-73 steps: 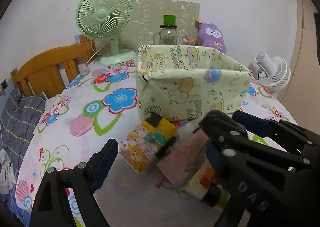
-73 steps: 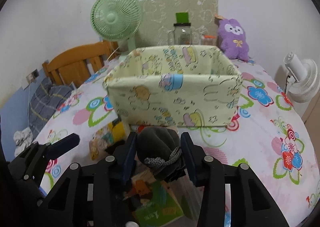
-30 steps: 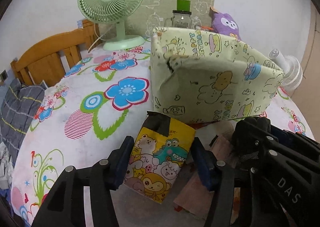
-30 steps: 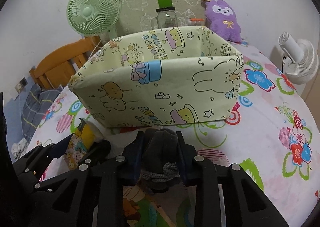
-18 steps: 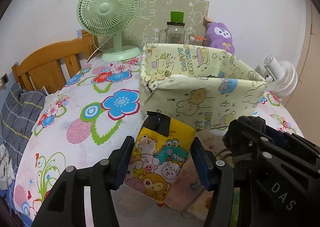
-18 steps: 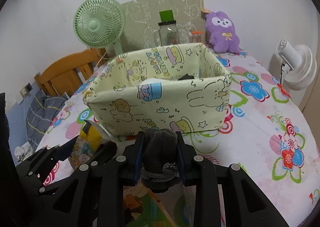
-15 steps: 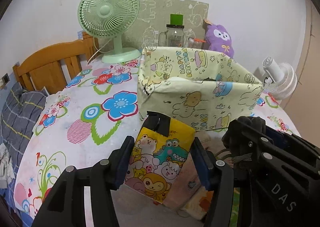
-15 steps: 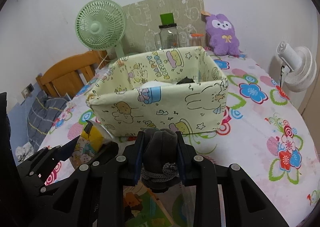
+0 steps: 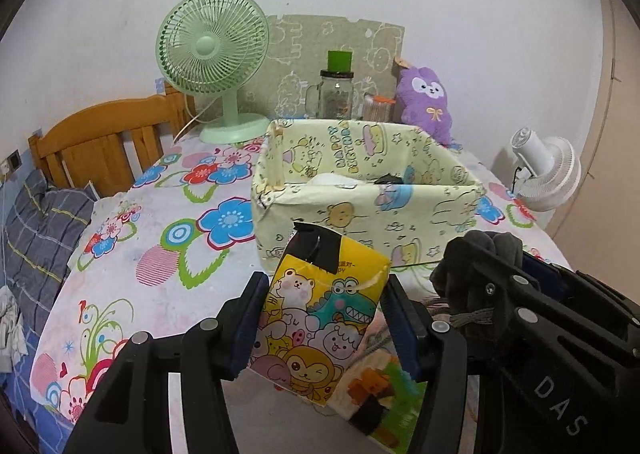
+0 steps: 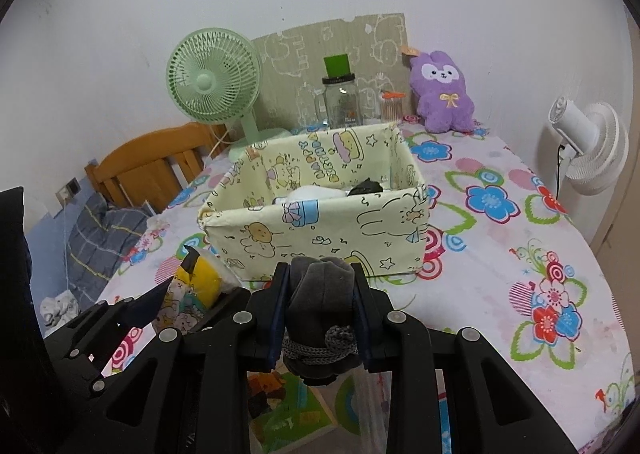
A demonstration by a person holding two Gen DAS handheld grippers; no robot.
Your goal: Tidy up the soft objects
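The yellow cartoon pack [image 9: 320,318] is pinched between the jaws of my left gripper [image 9: 325,318], held upright and lifted off the floral counter [image 9: 168,286], just in front of the fabric bin [image 9: 360,190]. It is one soft pack, printed with a bear, a dinosaur and a monkey, with a black strip at its top. From the right wrist view the same pack [image 10: 192,294] shows at the left, beside the bin's [image 10: 320,222] near corner.

My right gripper [image 10: 320,306] is clamped on one dark grey knitted bundle [image 10: 320,294]; both jaws press its sides and a grey cord loops across its lower part. The bundle [image 9: 480,254] is also seen from the left wrist view, to the right of the pack and in front of the bin.

The bin is a single open pale-yellow box with cartoon prints, standing on the counter. Inside it I can make out two things: one white soft item [image 10: 316,192] and one dark item [image 10: 366,186] beside it, both low behind the front wall.

Below my grippers lie a few more flat printed packs [image 9: 376,394]; I cannot count them exactly.

At the back of the counter stand one green fan [image 9: 212,50], one glass jar [image 9: 336,94] with a green lid, and one purple plush [image 10: 442,90]. One white fan [image 10: 588,146] sits off the right edge.
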